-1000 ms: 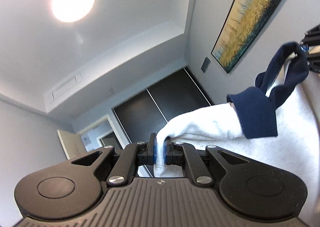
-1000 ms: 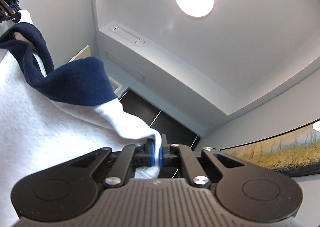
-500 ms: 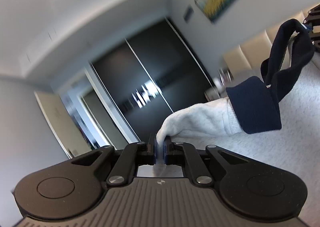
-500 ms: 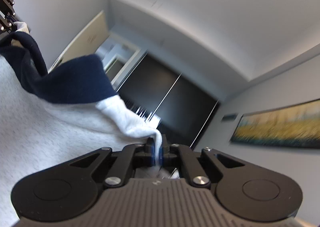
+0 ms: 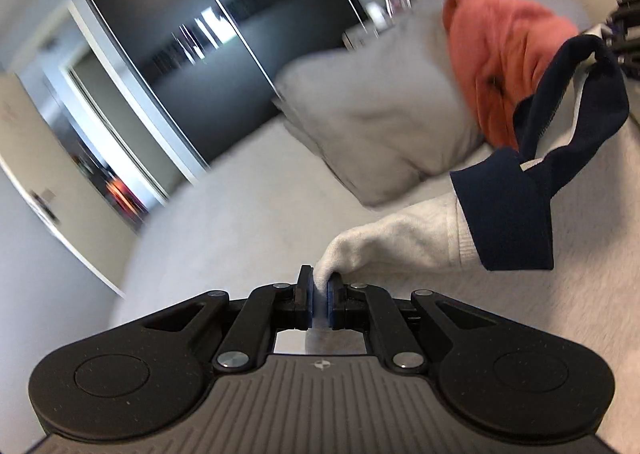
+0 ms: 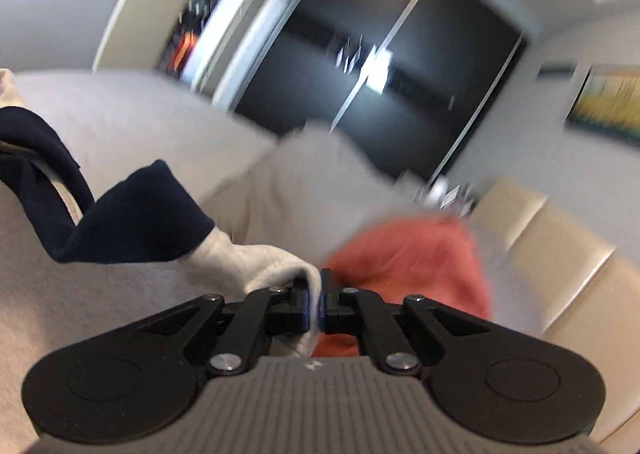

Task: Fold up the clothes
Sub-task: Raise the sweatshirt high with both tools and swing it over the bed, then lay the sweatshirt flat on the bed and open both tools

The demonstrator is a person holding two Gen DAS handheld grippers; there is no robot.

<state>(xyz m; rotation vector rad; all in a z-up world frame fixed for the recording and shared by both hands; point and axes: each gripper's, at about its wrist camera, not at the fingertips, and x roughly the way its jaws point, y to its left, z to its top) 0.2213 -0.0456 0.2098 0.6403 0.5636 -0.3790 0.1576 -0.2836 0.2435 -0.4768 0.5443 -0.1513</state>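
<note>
left gripper [image 5: 319, 296] clamped on white fleece garment with navy collar [image 5: 404, 242] | right gripper [image 6: 316, 304] clamped likewise | collar edge spans between both, bed [image 5: 224, 222] below

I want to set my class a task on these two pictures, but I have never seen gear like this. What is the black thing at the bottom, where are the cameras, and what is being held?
The black shape at the bottom of each picture is a hand-held two-finger gripper; a person carries one in each hand. A wide-angle camera on each looks forward along its fingers, so one picture comes from the left hand, the other from the right.

The left gripper and the right gripper are each shut on a corner of the same light grey sweatshirt with a navy blue collar, stretched between them.

Beyond it is a bed with a pale cover, a grey pillow and a crumpled coral-red garment. The background is blurred.
</note>
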